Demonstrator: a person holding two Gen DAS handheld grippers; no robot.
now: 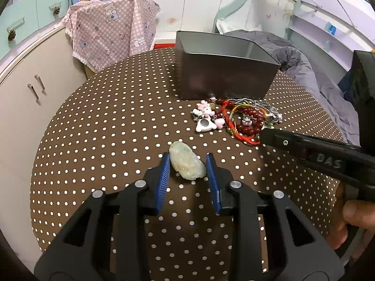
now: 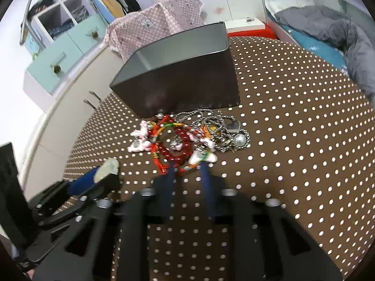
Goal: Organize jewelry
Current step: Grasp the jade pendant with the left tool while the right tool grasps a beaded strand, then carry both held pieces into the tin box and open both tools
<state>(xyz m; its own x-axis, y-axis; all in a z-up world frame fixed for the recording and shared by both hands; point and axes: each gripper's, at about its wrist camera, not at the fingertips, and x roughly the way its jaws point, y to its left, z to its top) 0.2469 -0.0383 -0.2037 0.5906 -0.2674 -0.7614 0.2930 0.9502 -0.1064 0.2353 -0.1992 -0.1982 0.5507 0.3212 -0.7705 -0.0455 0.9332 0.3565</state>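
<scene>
A pale green jade stone lies on the dotted table between the blue pads of my left gripper, which is open around it. A pile of jewelry with red beads, pink charms and silver chains lies in front of a grey metal box. My right gripper is open, its tips at the near edge of the jewelry pile, by a white charm. The grey metal box stands behind it. The jade stone and my left gripper show at the left.
The round table has a brown cloth with white dots. A pink checked cloth hangs behind it. White cabinets stand on the left and a grey duvet lies on the right.
</scene>
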